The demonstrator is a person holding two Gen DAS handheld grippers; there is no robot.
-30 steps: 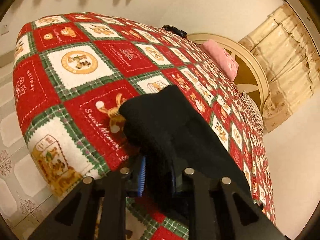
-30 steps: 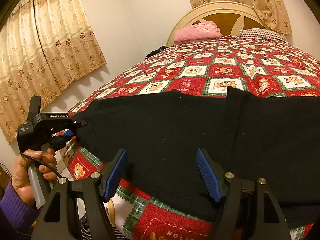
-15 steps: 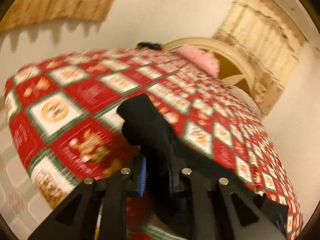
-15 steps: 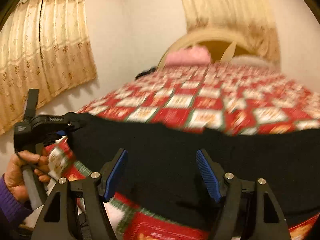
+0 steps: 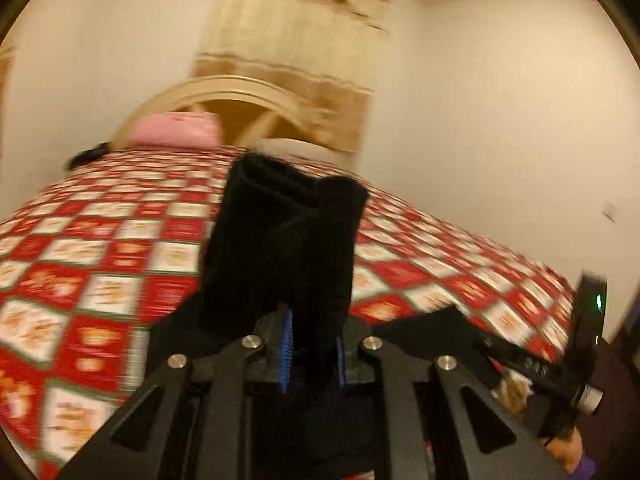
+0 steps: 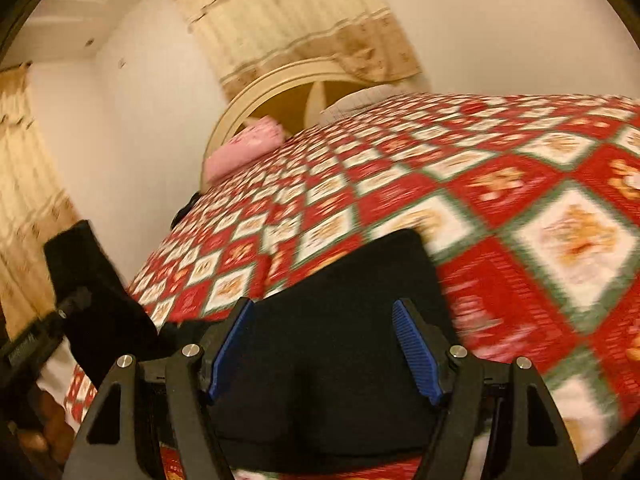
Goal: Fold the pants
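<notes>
The black pants (image 5: 280,248) lie on a bed with a red, white and green patchwork quilt (image 5: 100,264). My left gripper (image 5: 312,344) is shut on one end of the pants and holds it lifted, the cloth standing up in a bunched fold in front of the camera. In the right wrist view the pants (image 6: 340,320) lie flat between the fingers of my right gripper (image 6: 324,344), which is open with its blue pads wide apart over the cloth. The lifted end and the left gripper show at the left in that view (image 6: 92,292).
A pink pillow (image 5: 176,134) and a cream headboard (image 5: 240,92) stand at the far end of the bed. Beige curtains (image 6: 304,20) hang behind the headboard. White walls surround the bed. Both views are motion-blurred.
My left gripper has lifted its end of the pants off the quilt and swung it to the right, toward my right gripper. The right gripper has stayed open over the cloth while turning.
</notes>
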